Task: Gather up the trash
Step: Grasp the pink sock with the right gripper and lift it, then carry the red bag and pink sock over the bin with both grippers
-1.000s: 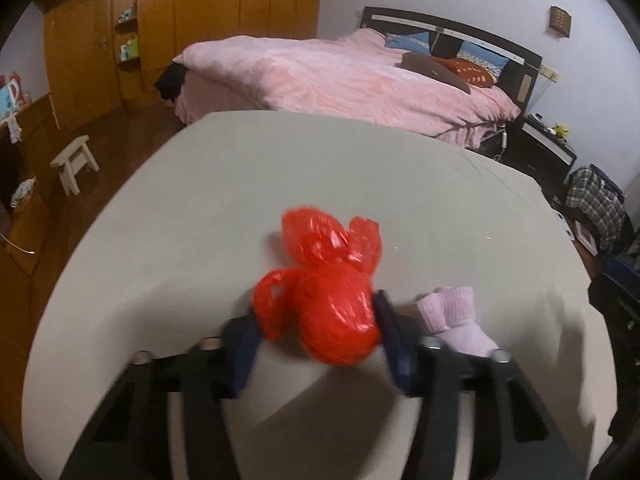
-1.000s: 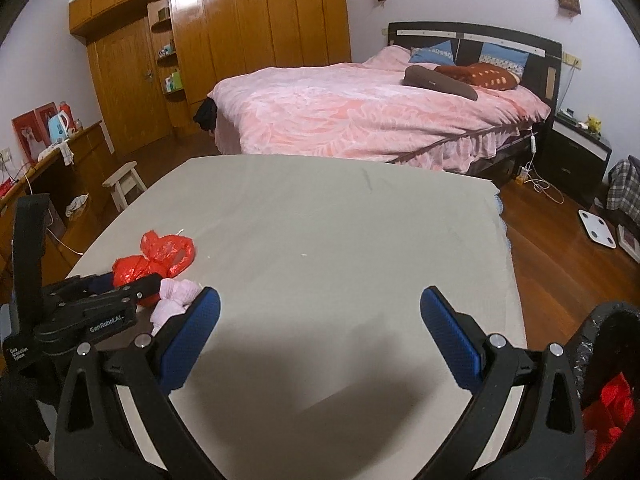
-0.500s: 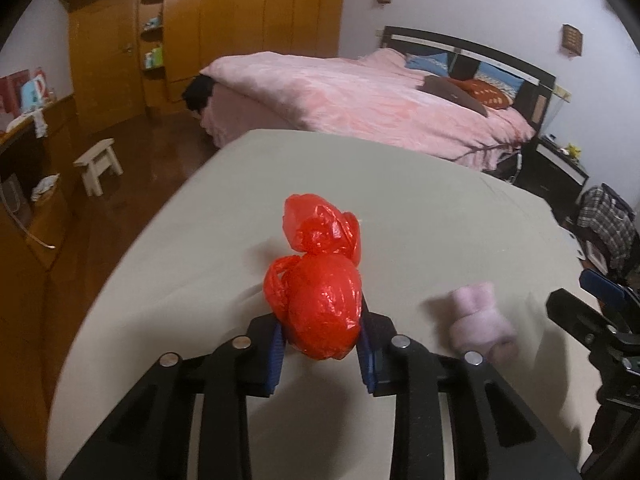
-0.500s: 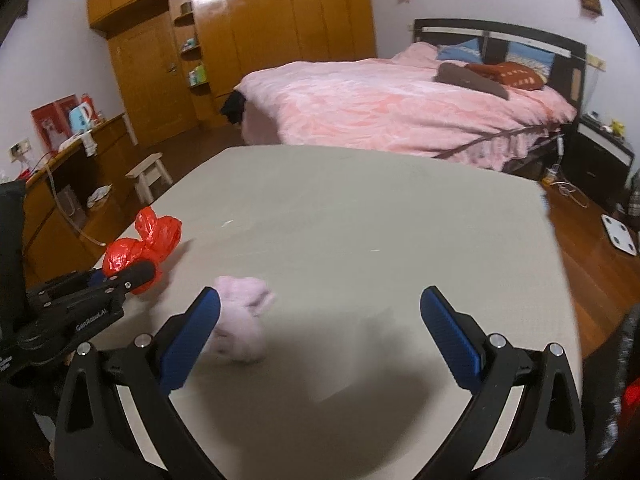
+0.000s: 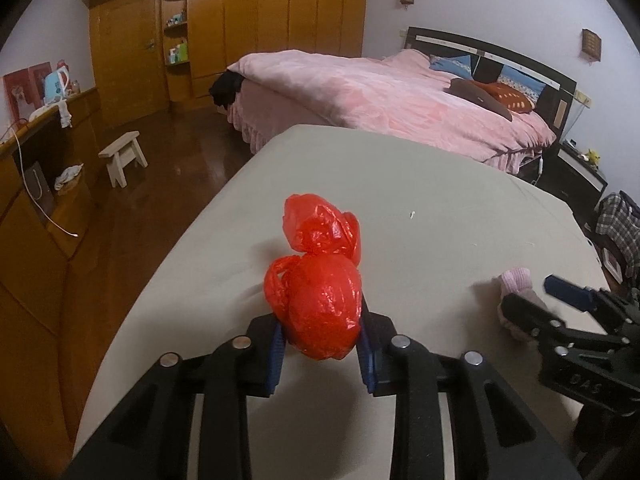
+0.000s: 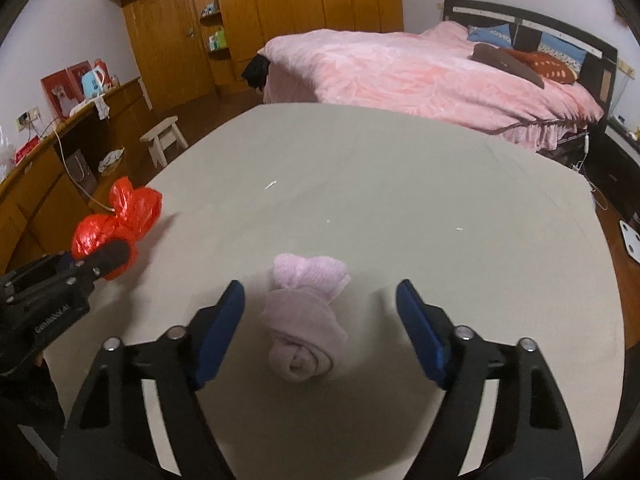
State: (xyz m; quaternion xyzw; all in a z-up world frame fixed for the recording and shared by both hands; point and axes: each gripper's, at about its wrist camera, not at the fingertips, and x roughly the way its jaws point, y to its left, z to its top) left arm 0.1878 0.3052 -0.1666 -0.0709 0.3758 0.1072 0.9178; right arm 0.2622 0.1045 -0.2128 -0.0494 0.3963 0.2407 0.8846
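Crinkling under pressure, the knotted red plastic bag (image 5: 320, 304) looks light and squashy, pinched at its belly by the left gripper (image 5: 322, 350); beside it the right gripper (image 6: 320, 320), fingers spread, straddles a pink rolled sock (image 6: 304, 320) on the grey table (image 6: 400, 184).

Lighting: dim, warm indoor light; glare patch on the glossy wooden wardrobe (image 5: 248, 20) doors and sheen on the dark floor. Shadows: soft, under the red plastic bag (image 5: 320, 304) and pink rolled socks (image 6: 304, 320) on the grey tabletop (image 6: 400, 184). Quality: strong fisheye bending, black vignette in all 4 corners of both views, mild softness and grain throughout.
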